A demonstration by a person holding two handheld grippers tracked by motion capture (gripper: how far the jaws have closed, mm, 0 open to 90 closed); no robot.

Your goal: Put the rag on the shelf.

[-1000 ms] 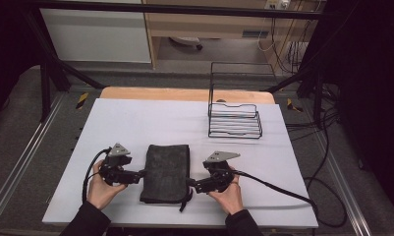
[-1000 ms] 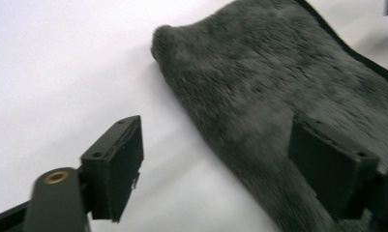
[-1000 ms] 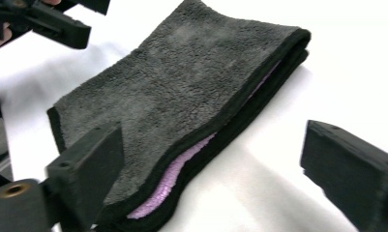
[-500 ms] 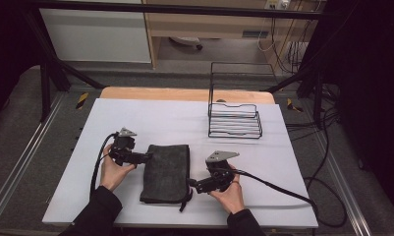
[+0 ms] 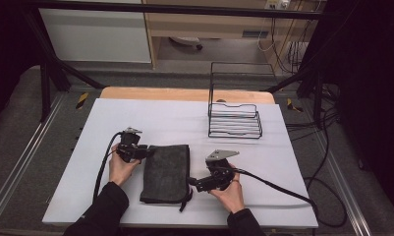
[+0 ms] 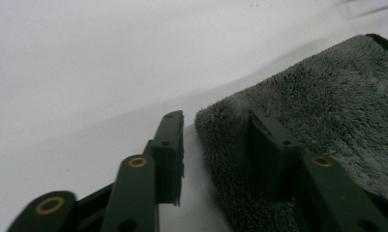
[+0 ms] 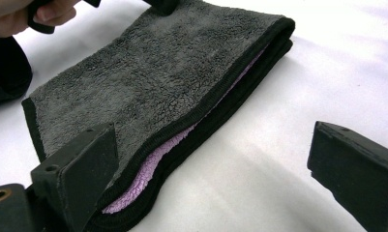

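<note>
Closing your left claw (image 5: 144, 152) on the folded towel's (image 5: 167, 172) upper-left corner at lower centre of the desk (image 5: 184, 120), you are keeping your right claw (image 5: 193, 183) wide beside its right edge, the next fold not yet begun.

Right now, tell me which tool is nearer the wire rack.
Right. The right tool sits at the towel's near right edge, below the wire rack; the left tool is farther left, at the towel's far left corner.
</note>
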